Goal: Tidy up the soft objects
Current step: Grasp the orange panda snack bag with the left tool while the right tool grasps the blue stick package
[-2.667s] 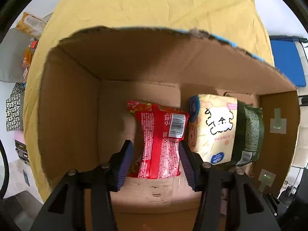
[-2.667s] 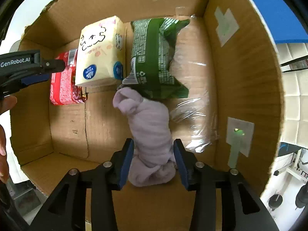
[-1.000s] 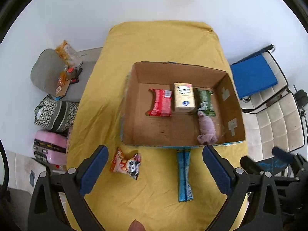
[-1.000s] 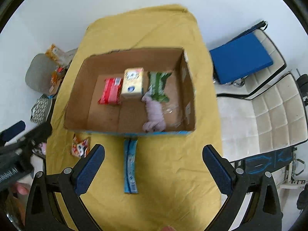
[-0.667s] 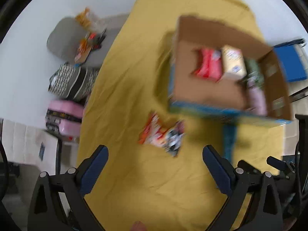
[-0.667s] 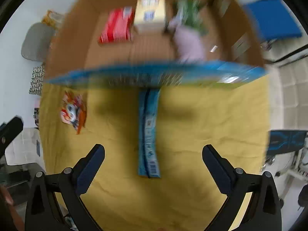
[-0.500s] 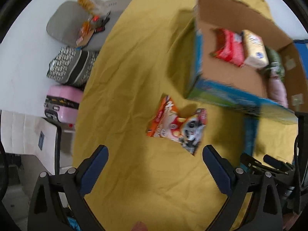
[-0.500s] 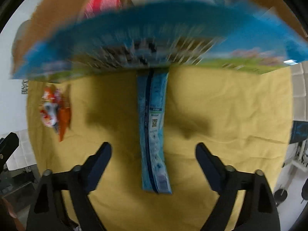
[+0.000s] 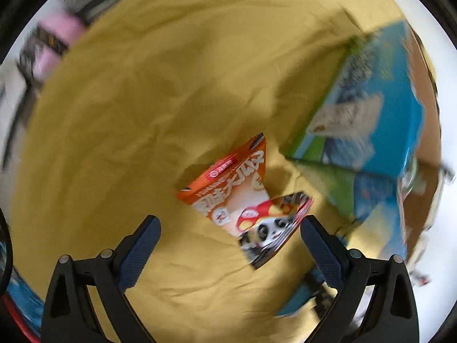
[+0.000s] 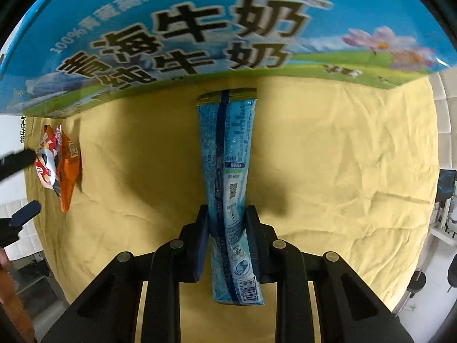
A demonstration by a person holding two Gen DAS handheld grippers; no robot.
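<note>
A: Left wrist view first. What's the setting?

B: A wrinkled yellow cloth [image 9: 120, 108] covers the table, all smeared by motion. A pink case [image 9: 54, 33] shows blurred at the upper left, and the blue printed carton [image 9: 380, 120] stands at the right.

A: And the left gripper [image 9: 230, 230]?

B: Spread wide, holding nothing. An orange snack bag [image 9: 242, 197] with a panda face lies on the cloth between the fingertips, just ahead of them, near the carton's corner.

A: Now the right wrist view.

B: Same cloth, with the carton's blue side [image 10: 200, 37] filling the top. White chairs sit at the right edge. The snack bag [image 10: 58, 165] lies far left, beside the other gripper's tips.

A: The right gripper [image 10: 228, 223]?

B: Its pads are pressed against a long blue packet [image 10: 228, 177], pinching it near the barcode end. The packet's far end reaches the carton's base.
</note>
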